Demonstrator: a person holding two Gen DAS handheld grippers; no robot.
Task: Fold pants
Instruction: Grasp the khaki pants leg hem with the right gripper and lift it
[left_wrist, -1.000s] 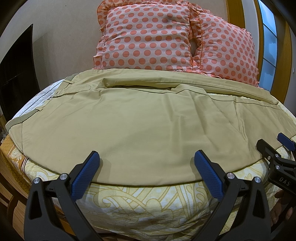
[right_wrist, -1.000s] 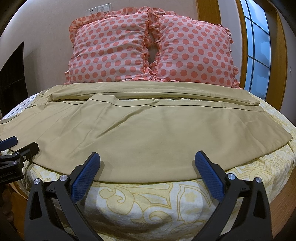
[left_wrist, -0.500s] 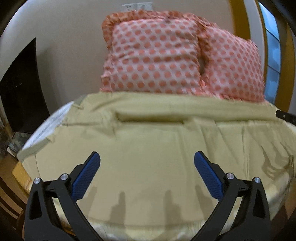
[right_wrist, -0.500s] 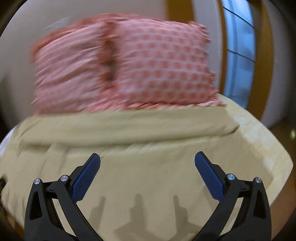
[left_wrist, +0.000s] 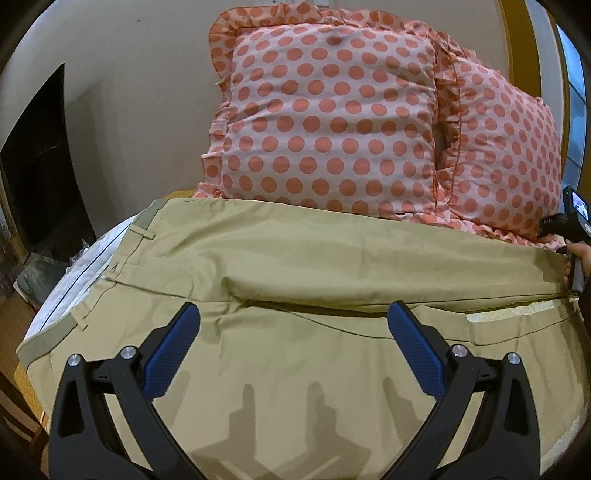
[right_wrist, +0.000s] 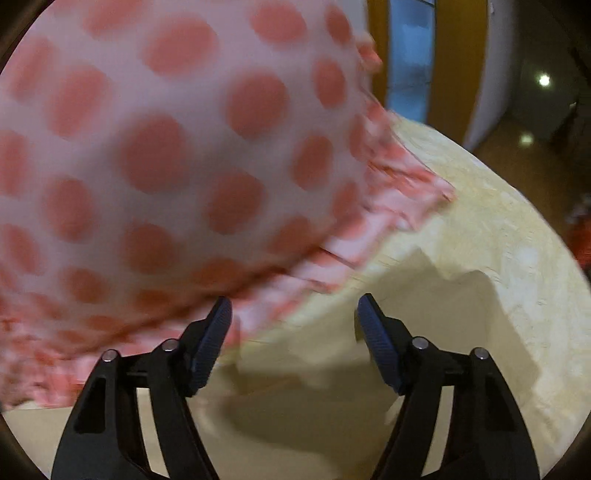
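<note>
Khaki pants span bed; left claw open above them.

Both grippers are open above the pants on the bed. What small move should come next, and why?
Probably lower the right gripper onto the far pant-leg end near the polka-dot pillow and close it: its fingers are open, holding nothing. The left gripper hovers open over the pants.

A home bedroom is showing here. 2 polka-dot pillows are leaning against the wall at the bed's far edge.
</note>
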